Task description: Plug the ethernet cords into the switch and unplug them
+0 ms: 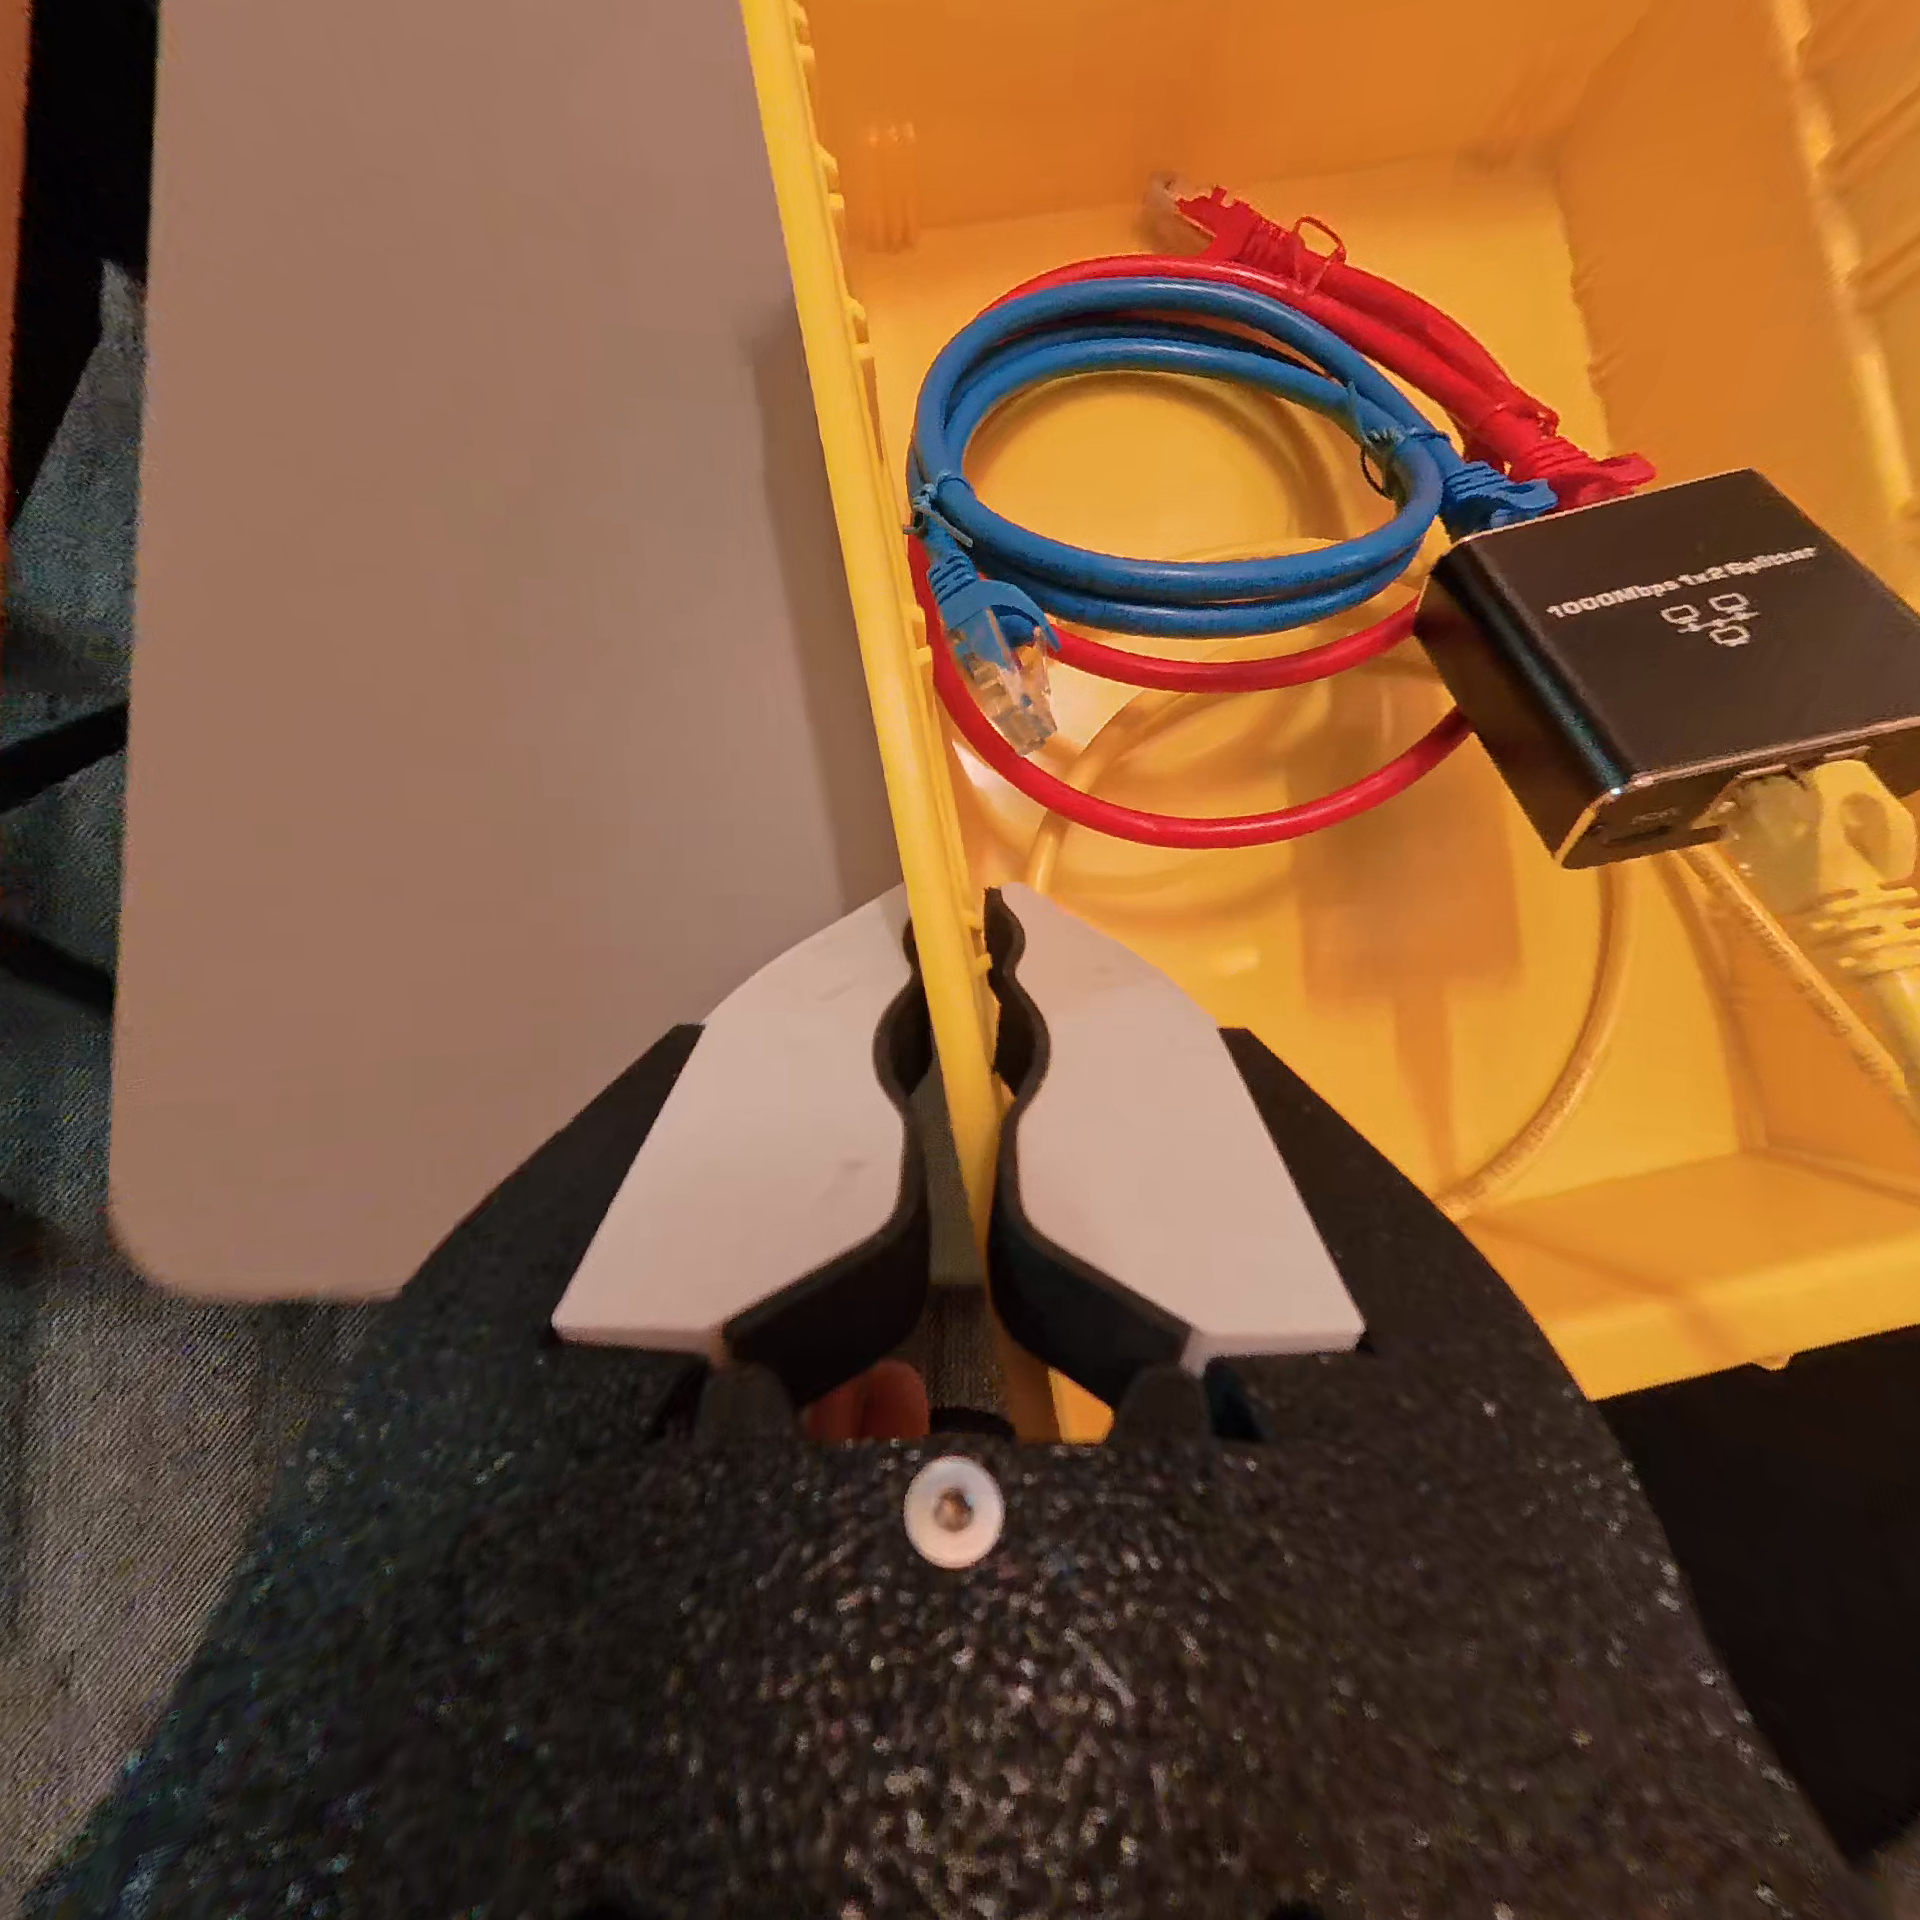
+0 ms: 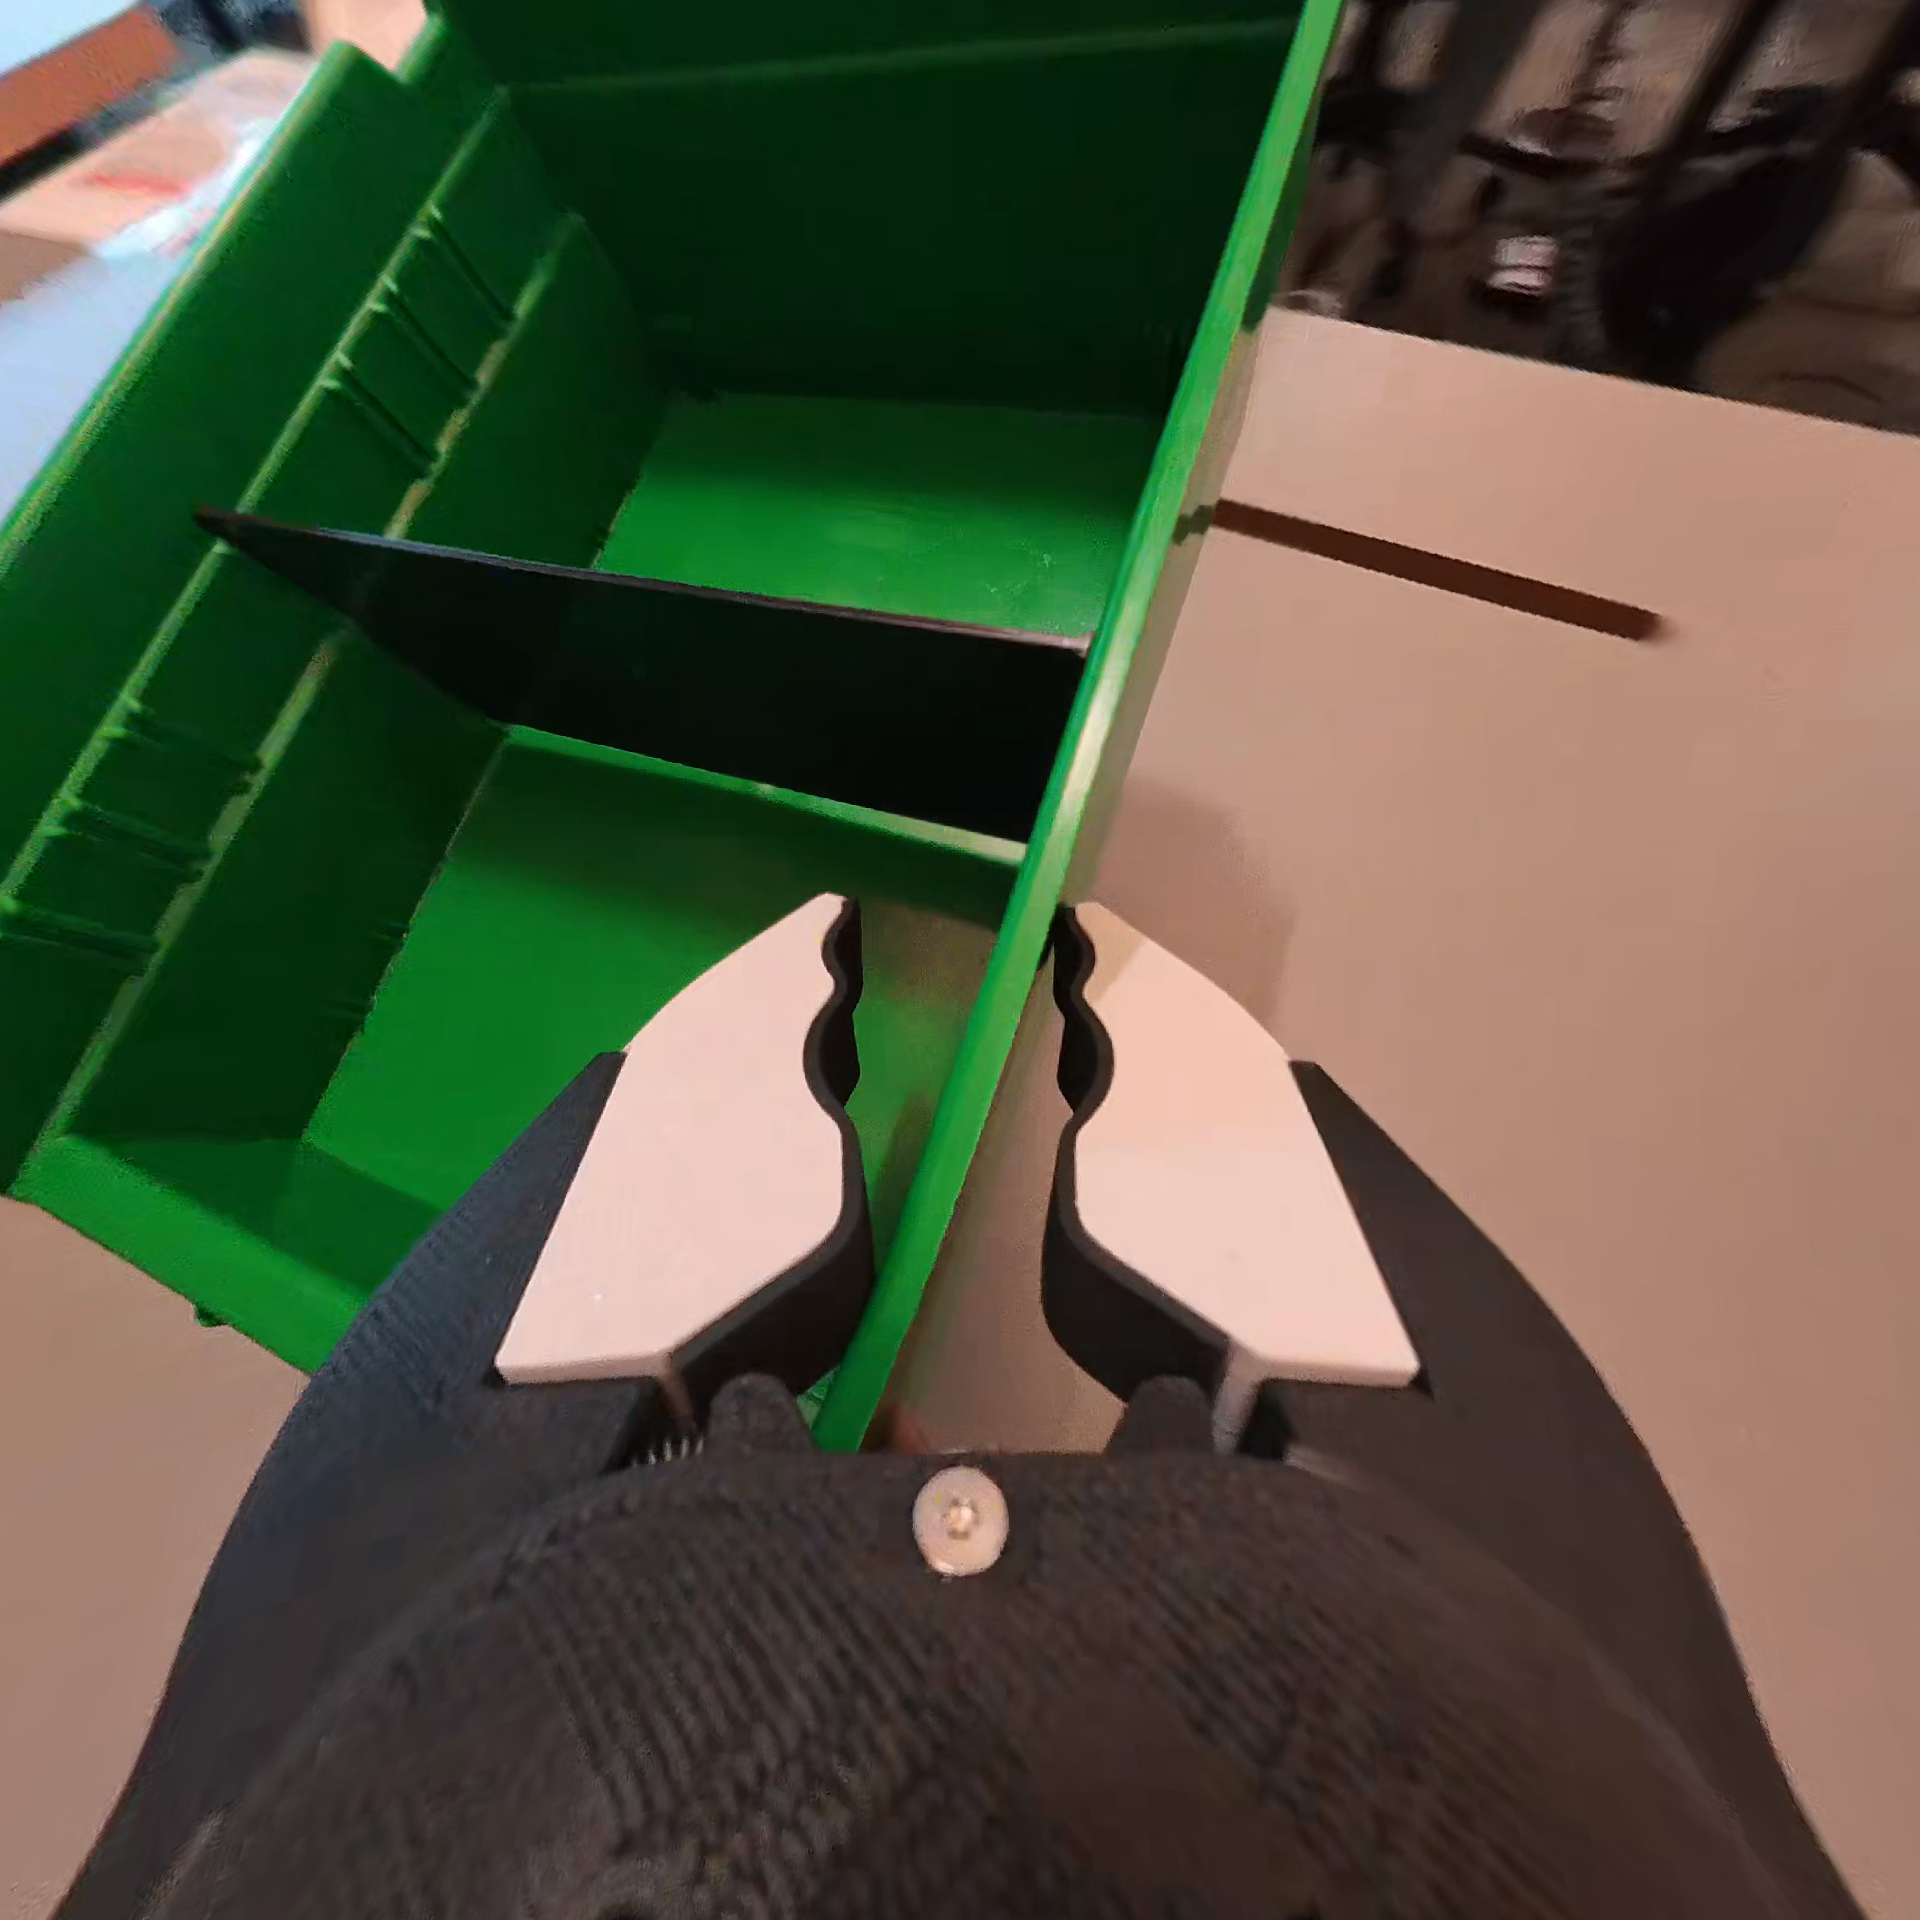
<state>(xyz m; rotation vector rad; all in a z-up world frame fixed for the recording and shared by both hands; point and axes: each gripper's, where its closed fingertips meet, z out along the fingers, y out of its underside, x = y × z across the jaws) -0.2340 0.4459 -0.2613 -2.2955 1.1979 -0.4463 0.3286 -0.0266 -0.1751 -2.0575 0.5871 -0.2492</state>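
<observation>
A black box-shaped switch (image 1: 1704, 665) lies tilted at the right, a yellow cord (image 1: 1860, 914) plugged into its near end. Coiled blue cord (image 1: 1143, 488) and red cord (image 1: 1195, 821) lie left of it, each with one end at its far side; whether those are plugged in cannot be told.

yellow bin (image 1: 1195, 135), blue cord (image 1: 1174, 603), red cord (image 1: 1236, 821), black switch (image 1: 1704, 665), green bin (image 2: 883, 520)

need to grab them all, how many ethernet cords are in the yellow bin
3: blue cord coiled at the left wall, red cord looped under it, yellow cord plugged into the switch. More may be hidden.
</observation>
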